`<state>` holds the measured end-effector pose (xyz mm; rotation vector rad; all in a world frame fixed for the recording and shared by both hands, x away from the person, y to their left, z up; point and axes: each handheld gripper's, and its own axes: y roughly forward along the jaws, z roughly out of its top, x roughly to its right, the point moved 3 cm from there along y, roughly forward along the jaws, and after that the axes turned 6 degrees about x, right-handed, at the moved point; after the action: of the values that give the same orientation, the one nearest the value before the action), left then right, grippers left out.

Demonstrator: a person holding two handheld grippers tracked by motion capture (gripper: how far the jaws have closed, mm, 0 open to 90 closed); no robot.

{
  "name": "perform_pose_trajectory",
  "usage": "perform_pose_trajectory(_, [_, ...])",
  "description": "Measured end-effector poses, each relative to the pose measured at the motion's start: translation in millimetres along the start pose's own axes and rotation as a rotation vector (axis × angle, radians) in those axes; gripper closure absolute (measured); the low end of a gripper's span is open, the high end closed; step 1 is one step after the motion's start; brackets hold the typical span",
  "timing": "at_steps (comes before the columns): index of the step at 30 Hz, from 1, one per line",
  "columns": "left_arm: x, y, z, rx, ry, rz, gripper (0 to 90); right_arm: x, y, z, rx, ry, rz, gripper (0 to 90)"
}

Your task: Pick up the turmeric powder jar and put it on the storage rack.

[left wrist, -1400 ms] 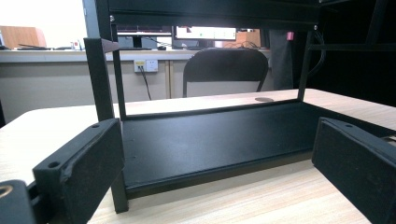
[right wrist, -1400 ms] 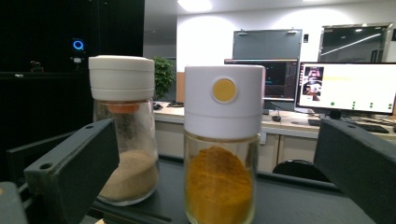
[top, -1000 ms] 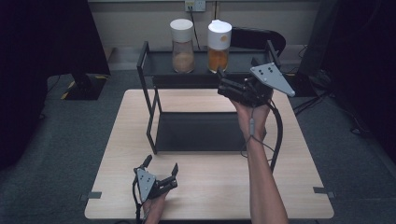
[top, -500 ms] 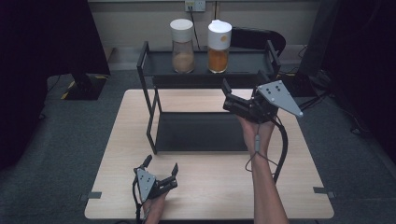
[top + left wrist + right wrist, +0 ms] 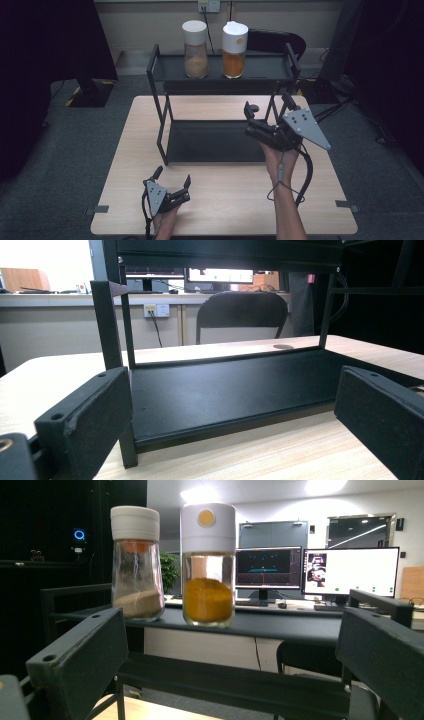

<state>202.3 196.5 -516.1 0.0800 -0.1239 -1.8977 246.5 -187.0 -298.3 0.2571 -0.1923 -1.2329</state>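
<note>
Lowered toward frame centre, the right gripper (image 5: 264, 114) hangs wide-jawed and empty below 2 spice jars (image 5: 235, 42) at upper centre; left gripper (image 5: 173, 182), jaws wide, rests at lower left

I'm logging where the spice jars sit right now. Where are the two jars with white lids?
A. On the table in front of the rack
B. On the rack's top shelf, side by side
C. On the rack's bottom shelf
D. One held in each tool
B: the brown-powder jar and the orange-powder jar stand upright next to each other on the top shelf of the black rack; both tools are open and hold nothing.
</note>
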Motion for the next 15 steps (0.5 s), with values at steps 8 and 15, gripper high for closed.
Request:
perform_pose_trajectory(8, [0.0,0.0,0.0,0.000,0.000,0.000,1.8,2.5,-16.5,-19.5,-0.009,0.016,-0.017,0.0])
perform_pose_trajectory(15, [0.0,0.0,0.0,0.000,0.000,0.000,1.8,1.2,-28.3,-32.7,-0.024,-0.009,-0.020,0.0])
